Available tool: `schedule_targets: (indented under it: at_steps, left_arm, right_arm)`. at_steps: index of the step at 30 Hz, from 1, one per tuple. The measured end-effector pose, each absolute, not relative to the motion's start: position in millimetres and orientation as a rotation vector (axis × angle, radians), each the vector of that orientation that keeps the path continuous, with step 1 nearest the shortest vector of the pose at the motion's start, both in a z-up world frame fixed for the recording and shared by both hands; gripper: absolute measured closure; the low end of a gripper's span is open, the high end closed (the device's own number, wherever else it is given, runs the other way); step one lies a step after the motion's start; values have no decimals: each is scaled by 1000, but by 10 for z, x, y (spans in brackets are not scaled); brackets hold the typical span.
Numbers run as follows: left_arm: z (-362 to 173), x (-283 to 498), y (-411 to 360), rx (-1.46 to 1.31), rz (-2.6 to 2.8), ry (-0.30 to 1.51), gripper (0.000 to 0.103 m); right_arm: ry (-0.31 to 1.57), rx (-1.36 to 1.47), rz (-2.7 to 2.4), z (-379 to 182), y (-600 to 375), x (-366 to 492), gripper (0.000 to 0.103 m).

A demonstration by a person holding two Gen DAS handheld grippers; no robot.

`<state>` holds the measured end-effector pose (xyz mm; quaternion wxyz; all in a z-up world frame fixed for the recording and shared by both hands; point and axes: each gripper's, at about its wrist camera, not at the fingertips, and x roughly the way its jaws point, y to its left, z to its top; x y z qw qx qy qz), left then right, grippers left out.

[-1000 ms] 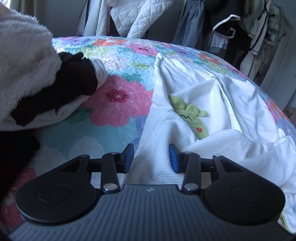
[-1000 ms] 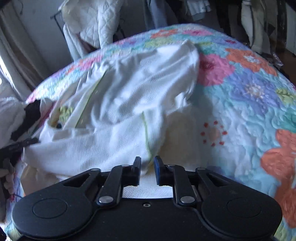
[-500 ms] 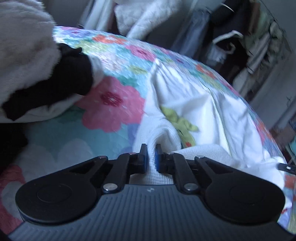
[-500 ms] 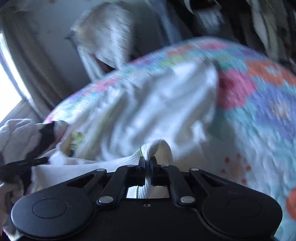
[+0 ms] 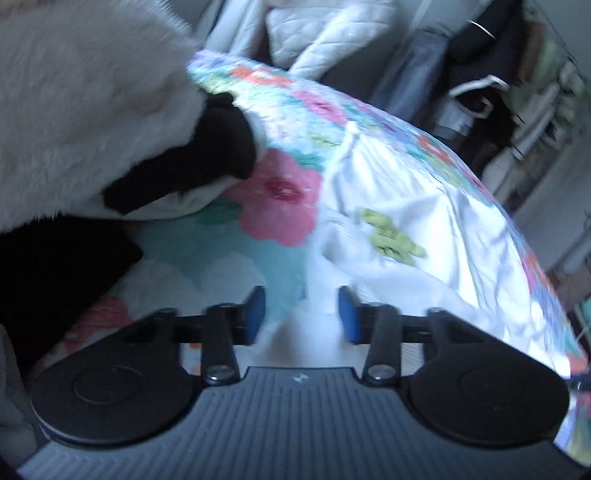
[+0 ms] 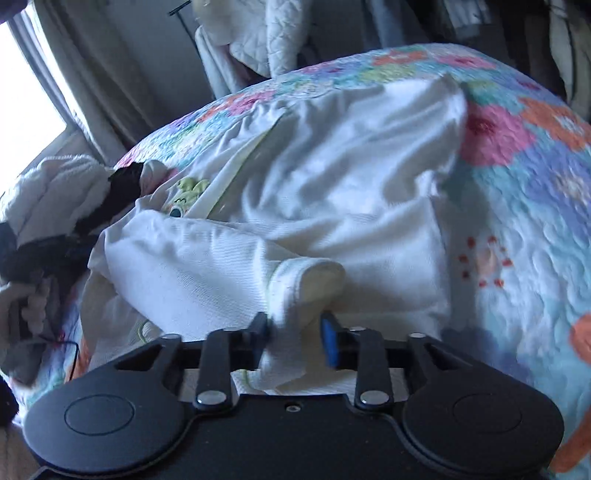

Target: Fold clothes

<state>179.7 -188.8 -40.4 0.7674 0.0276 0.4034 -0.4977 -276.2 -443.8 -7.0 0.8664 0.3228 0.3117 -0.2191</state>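
Observation:
A white garment with a green frog patch lies spread on the floral quilt; its near edge is folded over towards the far side. My right gripper is open, with a fold of the white cloth lying loose between its jaws. In the left wrist view the same garment and patch show. My left gripper is open over the garment's near corner, with cloth between the jaws, not pinched.
A pile of fluffy white and black clothes lies on the quilt at the left. It also shows in the right wrist view. Hanging clothes and a quilted white jacket stand behind the bed.
Both grippers closed on the garment's near edge, carried it forward over the garment, and have now opened and let it go.

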Motion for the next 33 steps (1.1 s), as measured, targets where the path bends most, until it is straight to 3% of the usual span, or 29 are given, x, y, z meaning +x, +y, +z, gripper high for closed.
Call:
schedule_targets:
  at_steps: [4,6,7,8,9,10,15,18,21,22,23,24,26,30,32,33]
  left_arm:
    - [-463,1637,-1863,151,-1121,949,44]
    - [-468,1554,-1891,223,-1118,927,32]
    - [-482,1525,-1930,251,-1120,911,30]
    - [-513,1513,-1969,256,-1111,901,30]
    - [-567,1509,-1981,248,-1088,905,30]
    - [-625,1506,-1986,238,-1062,911,31]
    - [-676,1597,-1823,132,-948,918,68]
    - [-604,1663,-1701,70,-850,899,72]
    - [-673,1676,-1698,152,-801,937,72]
    - [-695,1673,-1669,136,-803,983,72]
    - [-712,1667,-1636,115,-805,1030,72]
    - [-684,1627,-1604,97,-832,1050,69]
    - [-595,1519,-1547,61,-892,1075,59]
    - [-431,1173,-1469,-30,-1043,1108,44]
    - [-436,954,-1493,-17,-1113,1142,38]
    - [-447,836,-1521,12,-1138,1155,38]
  right_arm:
    - [600,772,-508,-259,-4564,-2829,55]
    - [578,850,-518,-363,-4710,-2792,55]
    - [576,875,-501,-393,-4750,-2755,61]
    - [575,881,-479,-406,-4767,-2711,82]
    - [572,847,-469,-357,-4744,-2668,94]
    - [567,788,-465,-269,-4696,-2627,95]
    - [409,588,-447,362,-4530,-2726,98]
    - [464,425,-519,486,-4471,-2727,98]
    - [654,382,-639,117,-4631,-2604,91]
    - [670,412,-667,49,-4630,-2633,83]
    - [664,438,-685,23,-4594,-2690,83]
    - [645,445,-686,40,-4519,-2759,83]
    - [640,415,-631,147,-4302,-2874,66]
    - [661,415,-382,310,-3898,-2942,59]
    - [685,483,-213,275,-3723,-2881,44]
    - [704,491,-155,225,-3624,-2817,42]
